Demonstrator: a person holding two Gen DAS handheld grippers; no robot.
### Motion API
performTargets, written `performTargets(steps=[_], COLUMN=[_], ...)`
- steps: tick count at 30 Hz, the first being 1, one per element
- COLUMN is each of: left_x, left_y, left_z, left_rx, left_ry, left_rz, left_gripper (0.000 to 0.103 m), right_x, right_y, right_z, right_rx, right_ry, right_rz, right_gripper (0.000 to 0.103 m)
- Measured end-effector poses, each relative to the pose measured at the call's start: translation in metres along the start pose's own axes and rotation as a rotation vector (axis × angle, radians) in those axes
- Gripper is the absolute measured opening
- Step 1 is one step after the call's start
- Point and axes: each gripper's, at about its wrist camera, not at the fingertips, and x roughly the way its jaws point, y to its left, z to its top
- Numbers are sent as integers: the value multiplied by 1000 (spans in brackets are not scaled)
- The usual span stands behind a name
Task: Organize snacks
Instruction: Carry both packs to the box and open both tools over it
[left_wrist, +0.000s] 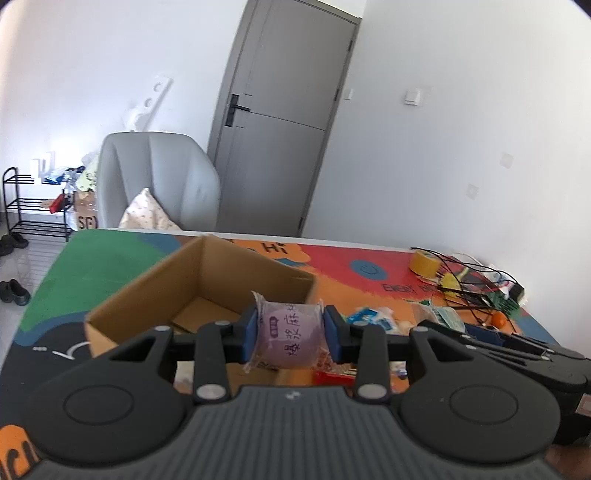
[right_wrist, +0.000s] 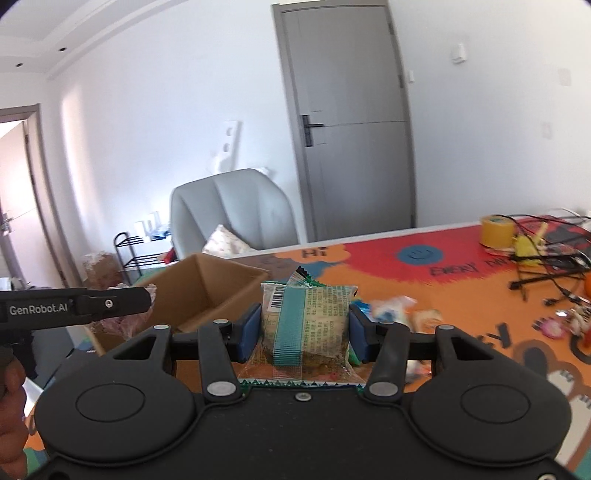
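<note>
Snacks are held above the table: the left gripper (left_wrist: 290, 332) pinches a purple mochi packet (left_wrist: 286, 334), the right gripper (right_wrist: 305, 328) a green packet (right_wrist: 304, 325). Release each only over the cardboard box (left_wrist: 192, 291), at ten o'clock.

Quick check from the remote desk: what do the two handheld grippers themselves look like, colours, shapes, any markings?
Both look alike: matte black bodies with two round raised discs, angled black linkage arms with silver pivot screws, and blue pads on the fingertips. The left gripper has a ribbed grey housing at its base; seen from the right wrist view, its side reads "GenRobot.AI" in white. The right gripper has a smooth black base. No cables show.
</note>
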Motion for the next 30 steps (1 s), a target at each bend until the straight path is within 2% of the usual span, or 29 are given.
performTargets(steps=[16,30], left_x=[7,34], left_y=[49,78], left_z=[15,25], left_rx=[-51,-83], left_ry=[1,24], left_rz=[63,58], left_gripper=[36,37], right_x=[28,51], right_y=[47,69], right_z=[12,19], right_rx=[-48,-33], right_ry=[7,54], right_rz=[161,184], right_gripper=[49,49])
